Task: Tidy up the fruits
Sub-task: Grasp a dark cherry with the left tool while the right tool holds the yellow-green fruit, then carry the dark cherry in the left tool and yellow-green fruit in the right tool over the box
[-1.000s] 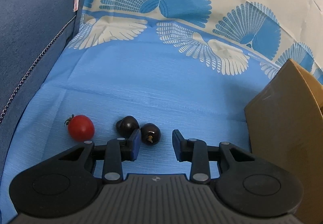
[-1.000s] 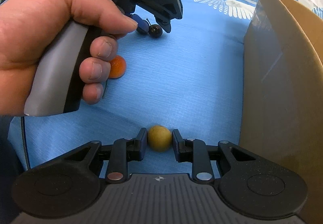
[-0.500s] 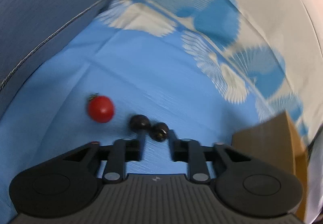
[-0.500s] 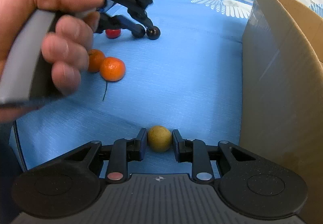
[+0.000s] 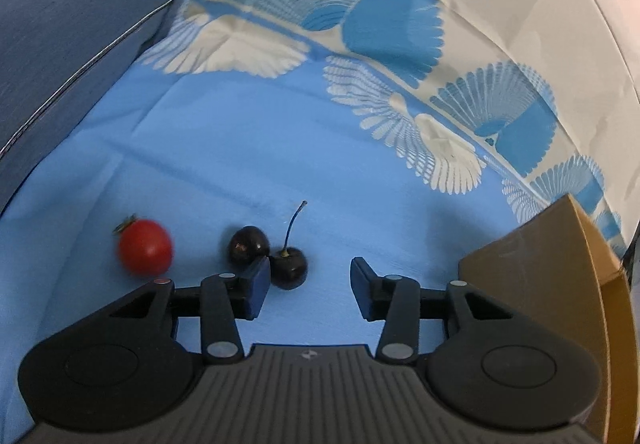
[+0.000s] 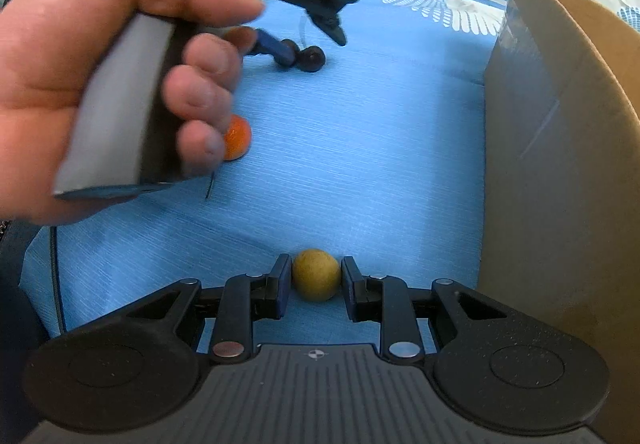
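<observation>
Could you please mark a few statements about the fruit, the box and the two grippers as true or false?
1. The right gripper is shut on a yellow-brown fruit. True.
2. The left gripper grips the red tomato. False: the tomato lies free to its left; the jaws are opening.
3. Two dark cherries lie side by side on the blue cloth. True.
4. The cardboard box stands left of the right gripper. False: it stands to the right.
</observation>
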